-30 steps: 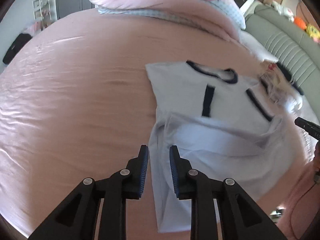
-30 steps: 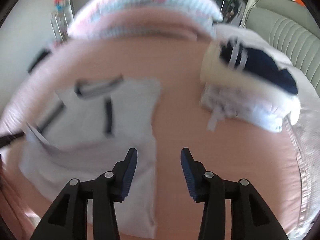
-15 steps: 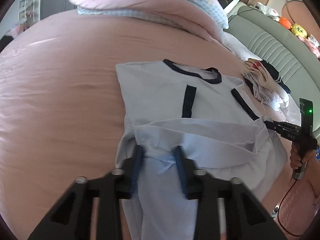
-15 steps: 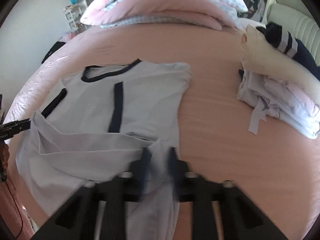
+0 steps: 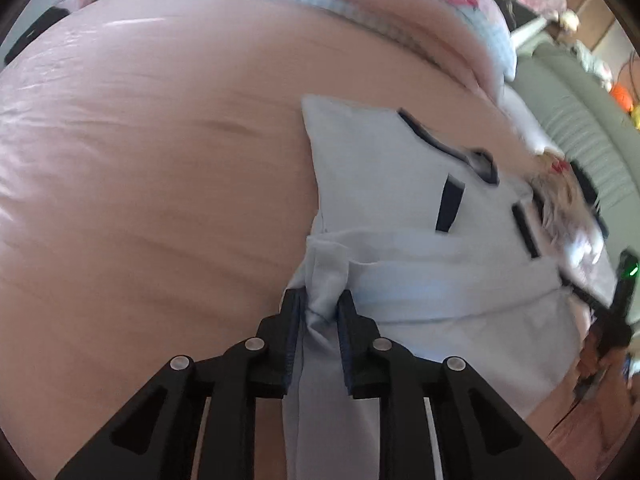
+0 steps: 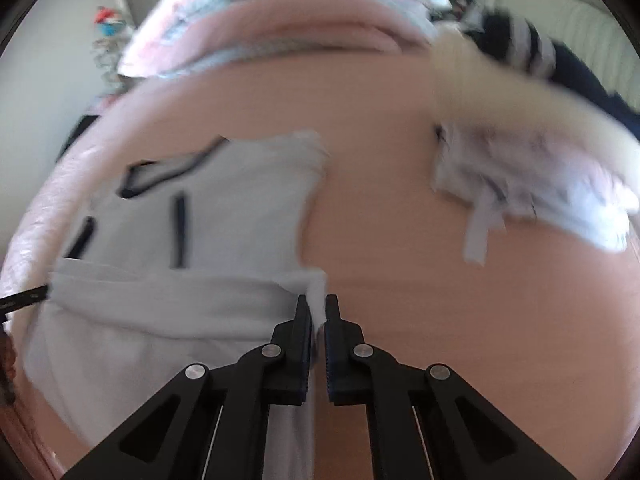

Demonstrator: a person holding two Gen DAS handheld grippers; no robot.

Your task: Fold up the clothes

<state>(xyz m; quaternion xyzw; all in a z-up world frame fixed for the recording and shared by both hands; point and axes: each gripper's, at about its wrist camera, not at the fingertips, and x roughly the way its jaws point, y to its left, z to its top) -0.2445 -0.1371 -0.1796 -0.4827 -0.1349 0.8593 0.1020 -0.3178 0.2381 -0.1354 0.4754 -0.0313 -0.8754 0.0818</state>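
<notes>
Bed w/ pink sheet carries everything: pale blue shirt w/ navy trim lies flat mid-bed, collar at far end, near hem lifted and doubled over toward the collar. Biggest risk, I'd judge: the two corners travel unevenly, so the fold line skews & the hem lands crooked across the chest; both views are motion-blurred, so the alignment can't be read now. Next risk: fabric slipping out. Left hand-held gripper is clamped on a thick bunched wad of the hem's left corner, which may drag the layer below along w/ it. Right hand-held gripper is pinched nearly closed on only a thin sliver of the right corner; a tug could pull it free. Room: wide bare sheet left of the shirt, plenty of space beyond the collar up to the rolled duvet at the far end. Right side is tighter: pile of other clothes sits near the shirt's right edge, apart from it w/ a strip of sheet between. Near bed edge is close behind both hands, so little backing room there.
</notes>
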